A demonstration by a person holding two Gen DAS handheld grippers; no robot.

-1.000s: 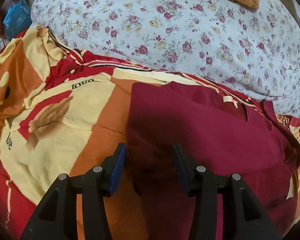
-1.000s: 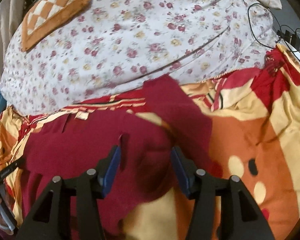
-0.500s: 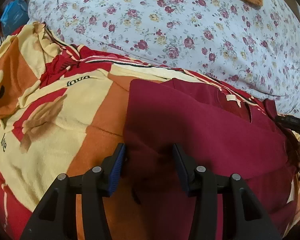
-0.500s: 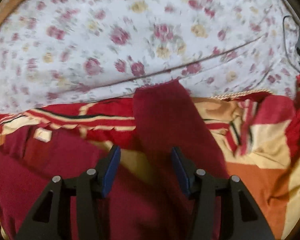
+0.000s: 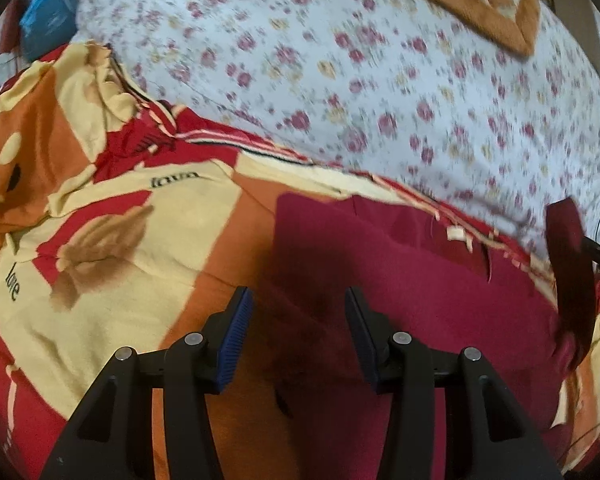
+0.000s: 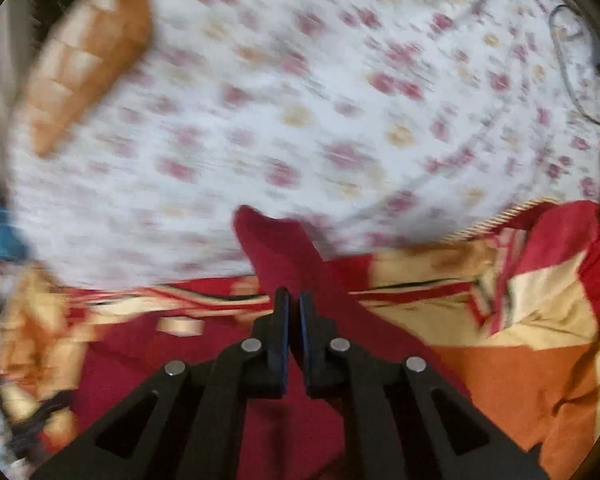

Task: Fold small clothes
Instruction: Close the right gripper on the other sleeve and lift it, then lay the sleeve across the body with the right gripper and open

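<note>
My right gripper (image 6: 291, 312) has its jaws clamped on the sleeve (image 6: 276, 248) to fold it inward. The shirt (image 5: 400, 280) lies flat on the blanket (image 5: 140, 240); my left gripper (image 5: 296, 320), jaws apart, hovers over its edge.

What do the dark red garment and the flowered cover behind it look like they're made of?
The dark red garment looks like a soft matte knit, maybe fleece or cotton jersey: no sheen, limp folds. The flowered cover looks like thin woven cotton, printed with small roses and lying smooth; blur hides its weave.
</note>
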